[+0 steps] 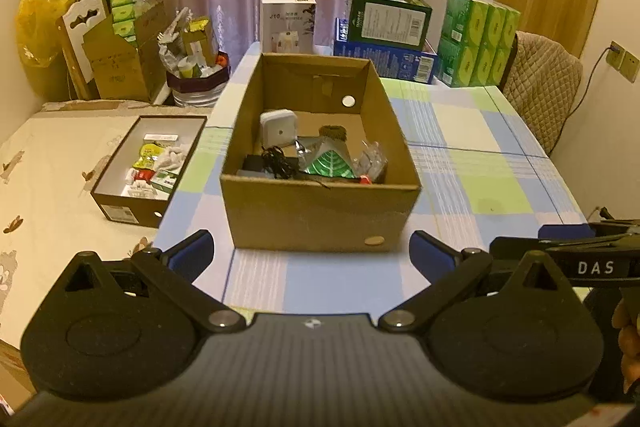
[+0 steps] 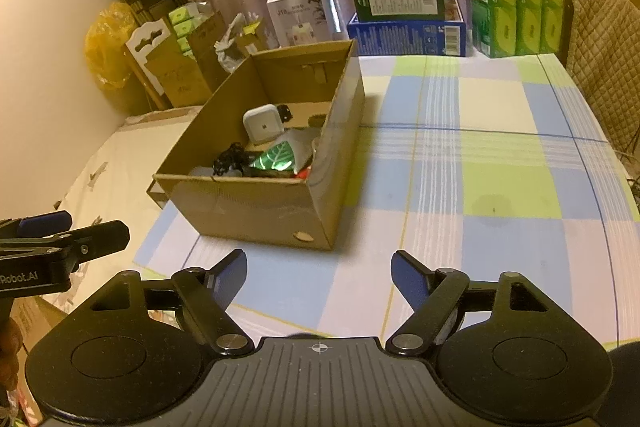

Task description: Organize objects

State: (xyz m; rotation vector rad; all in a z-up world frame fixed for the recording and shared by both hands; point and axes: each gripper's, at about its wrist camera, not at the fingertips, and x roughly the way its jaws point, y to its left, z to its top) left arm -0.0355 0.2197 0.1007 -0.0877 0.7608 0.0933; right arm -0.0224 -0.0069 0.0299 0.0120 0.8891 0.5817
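Left gripper: blue-padded fingers spread wide, nothing between them, hanging just short of the near wall of the open brown cardboard box.

Right gripper: also spread apart and empty, sitting over bare cloth to the right of the box's near corner.

Where the stuff is: already inside that box, which sits on the blue, green and white checked tablecloth, so I'd guess the tidying is nearly done or paused.

Box contents: a white rounded-square plastic gadget leaning at the back, a tangled black cable, a shiny green leaf-pattern foil packet, some crinkly clear wrapper, and a small red bit by the front wall that I can't identify.

Other container: a dark shallow box with a white lining off to the left on the cream surface, holding small packets, green and yellow mostly.

What could go wrong: the cable is snarled up next to the foil packet, so grabbing either probably drags the other along. The box looks light too, and bumping its wall on the way in could shove it across the cloth.
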